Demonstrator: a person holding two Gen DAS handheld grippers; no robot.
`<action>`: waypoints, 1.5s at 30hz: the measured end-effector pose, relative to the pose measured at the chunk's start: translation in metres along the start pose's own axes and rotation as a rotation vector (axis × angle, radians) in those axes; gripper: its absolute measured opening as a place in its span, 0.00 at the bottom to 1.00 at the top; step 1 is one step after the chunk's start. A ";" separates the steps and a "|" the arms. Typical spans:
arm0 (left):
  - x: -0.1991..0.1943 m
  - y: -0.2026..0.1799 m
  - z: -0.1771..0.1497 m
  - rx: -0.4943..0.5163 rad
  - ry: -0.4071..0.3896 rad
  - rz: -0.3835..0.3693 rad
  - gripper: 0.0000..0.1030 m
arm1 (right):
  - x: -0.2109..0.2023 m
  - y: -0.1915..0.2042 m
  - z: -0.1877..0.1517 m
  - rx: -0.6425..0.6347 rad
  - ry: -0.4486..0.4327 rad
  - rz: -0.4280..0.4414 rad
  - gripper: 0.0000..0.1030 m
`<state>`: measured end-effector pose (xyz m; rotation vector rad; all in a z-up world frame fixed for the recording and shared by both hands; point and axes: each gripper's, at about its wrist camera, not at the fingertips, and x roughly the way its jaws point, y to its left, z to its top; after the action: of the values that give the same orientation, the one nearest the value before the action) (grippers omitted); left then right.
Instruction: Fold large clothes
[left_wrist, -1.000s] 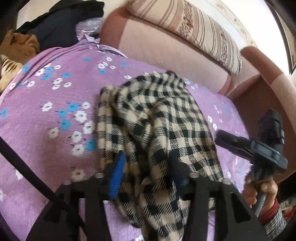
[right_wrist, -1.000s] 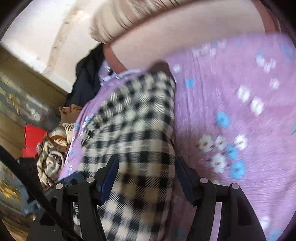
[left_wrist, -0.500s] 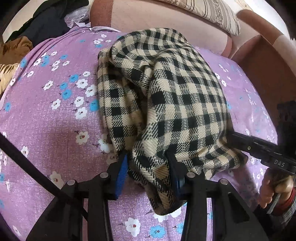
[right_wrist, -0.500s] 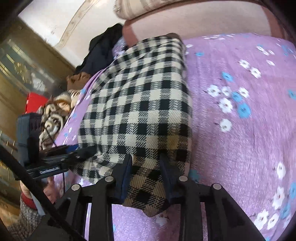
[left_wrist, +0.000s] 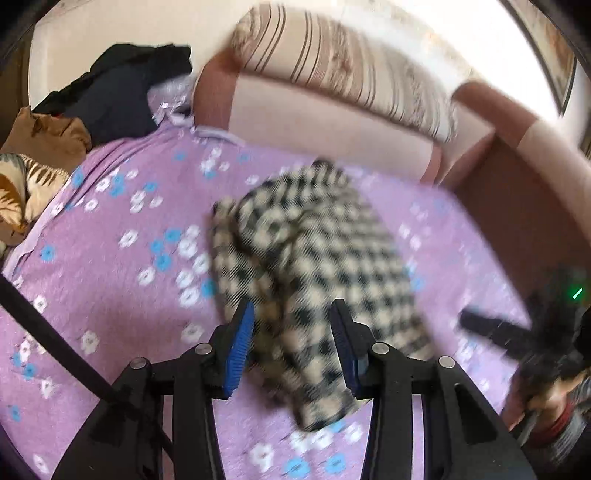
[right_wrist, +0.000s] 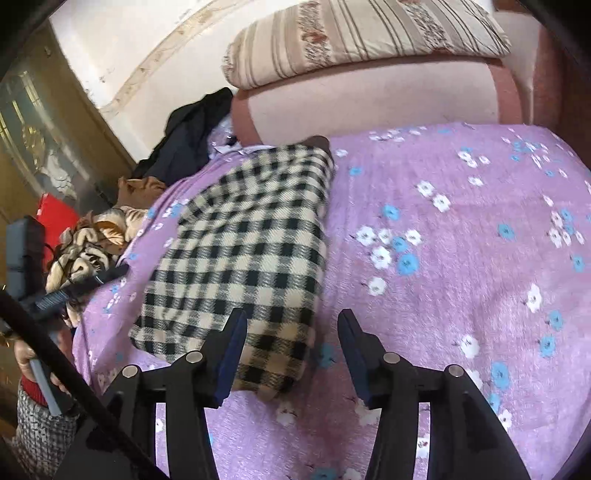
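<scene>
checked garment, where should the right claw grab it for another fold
Grip the near corner of the checked garment, coming in low from the near edge. That folded end lies closest to the open right claw with bare purple bedspread around it.

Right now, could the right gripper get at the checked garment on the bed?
Probably yes. The right gripper is open, its jaws having just been opening, with the near corner of the checked garment beside its left finger on the purple bedspread; nothing lies between.
</scene>
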<state>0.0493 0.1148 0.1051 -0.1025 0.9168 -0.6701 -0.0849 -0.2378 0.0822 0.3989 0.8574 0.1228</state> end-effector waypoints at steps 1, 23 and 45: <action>0.005 -0.006 0.003 0.012 -0.003 -0.001 0.41 | 0.003 0.000 -0.001 -0.001 0.020 -0.002 0.54; 0.019 0.045 0.001 -0.100 -0.107 0.236 0.67 | 0.036 0.063 0.033 -0.146 0.121 -0.025 0.54; -0.040 0.122 0.003 -0.384 -0.283 0.451 0.86 | 0.140 0.087 0.086 0.055 0.292 0.612 0.51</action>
<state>0.0945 0.2341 0.0918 -0.3139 0.7496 -0.0515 0.0765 -0.1458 0.0672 0.6986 1.0033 0.7381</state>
